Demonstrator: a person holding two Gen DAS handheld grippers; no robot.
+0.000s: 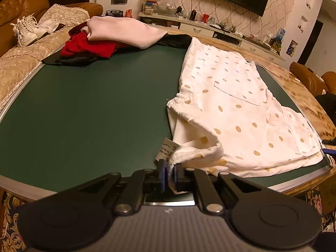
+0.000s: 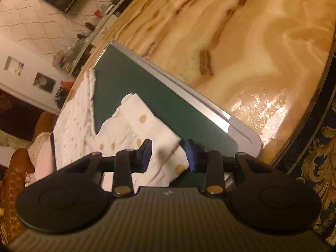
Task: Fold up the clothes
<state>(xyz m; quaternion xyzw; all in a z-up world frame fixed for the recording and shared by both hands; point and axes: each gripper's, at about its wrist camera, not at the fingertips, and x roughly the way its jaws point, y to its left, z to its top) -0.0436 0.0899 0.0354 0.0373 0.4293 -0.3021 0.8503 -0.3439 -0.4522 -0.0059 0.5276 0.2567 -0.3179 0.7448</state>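
**A:** How far along is the folding?

**B:** Early to middle, I'd judge. The white dotted garment (image 1: 235,109) lies on the green mat (image 1: 94,109) on the counter (image 2: 241,42), toward the mat's right side as the left wrist view shows it. It looks partly folded: one layer is turned over near the front edge, and the rest lies fairly flat with a pocket facing up.

**A:** What are the hands doing?

**B:** The left gripper (image 1: 169,175) has its fingers pressed nearly together, pinching a bunched corner of the garment beside a paper tag (image 1: 167,149). The right gripper (image 2: 169,154) has its fingers spread apart, with a folded edge of the same cloth lying between them. The pads do not seem to press on it, so I read that side as not gripping.

**A:** So what is left?

**B:** This garment still needs at least one more fold, and its near edge looks rumpled. Beyond that, a pile waits at the far end of the mat: a pink piece (image 1: 126,31) on top, something red (image 1: 88,47) under it, and dark cloth (image 1: 69,61) beneath. None of those looks folded.

**A:** Anything already finished?

**B:** I see no neat finished stack in either view, so most of the job seems ahead.
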